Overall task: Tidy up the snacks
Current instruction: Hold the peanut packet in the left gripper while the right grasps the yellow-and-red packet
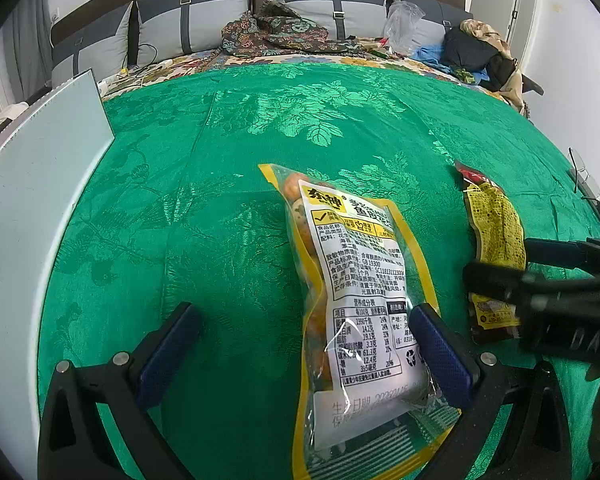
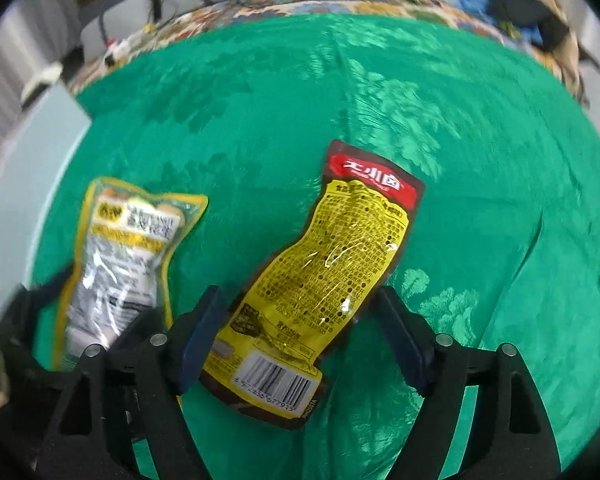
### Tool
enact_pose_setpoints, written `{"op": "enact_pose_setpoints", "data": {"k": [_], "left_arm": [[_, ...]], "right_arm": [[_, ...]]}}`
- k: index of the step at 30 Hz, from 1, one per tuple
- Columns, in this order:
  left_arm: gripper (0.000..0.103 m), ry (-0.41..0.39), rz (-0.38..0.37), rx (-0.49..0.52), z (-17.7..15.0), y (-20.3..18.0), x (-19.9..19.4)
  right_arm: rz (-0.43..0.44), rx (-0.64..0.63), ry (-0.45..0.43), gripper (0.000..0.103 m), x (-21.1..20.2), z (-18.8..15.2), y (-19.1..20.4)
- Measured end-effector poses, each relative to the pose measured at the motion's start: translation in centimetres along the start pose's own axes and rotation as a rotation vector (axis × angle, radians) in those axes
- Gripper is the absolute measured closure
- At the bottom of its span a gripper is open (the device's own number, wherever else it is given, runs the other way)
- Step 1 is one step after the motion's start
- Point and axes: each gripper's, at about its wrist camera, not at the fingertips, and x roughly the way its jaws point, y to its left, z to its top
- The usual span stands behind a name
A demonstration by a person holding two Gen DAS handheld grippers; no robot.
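Note:
A yellow-edged clear pack of coated peanuts lies flat on the green cloth. My left gripper stands open over its lower half, and the right pad overlaps the pack's right edge. To its right lies a yellow and brown snack pack with a red top band, barcode end towards me. My right gripper is open, one finger on each side of that pack's lower half. The left wrist view shows that gripper coming in from the right over the same pack. The peanut pack looks blurred in the right wrist view.
A pale flat board leans along the cloth's left edge. At the far end of the bed are grey pillows, patterned clothing, a clear plastic bag and a dark heap of clothes. A pair of glasses lies at the right edge.

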Motion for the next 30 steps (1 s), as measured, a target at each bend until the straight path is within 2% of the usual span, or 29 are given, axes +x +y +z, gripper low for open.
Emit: {"op": "enact_pose_setpoints", "data": {"k": [4, 13, 30], "left_arm": [[0.0, 0.001, 0.002, 0.002, 0.01, 0.17, -0.03], [0.0, 0.001, 0.001, 0.003, 0.01, 0.14, -0.03], [0.0, 0.001, 0.0, 0.004, 0.02, 0.15, 0.01]], "right_arm": [[-0.006, -0.054, -0.038, 0.02, 0.06, -0.29, 0.15], [0.012, -0.077, -0.028, 0.02, -0.26, -1.02, -0.24], [-0.006, -0.15, 0.017, 0.02, 0.21, -0.18, 0.02]]}}
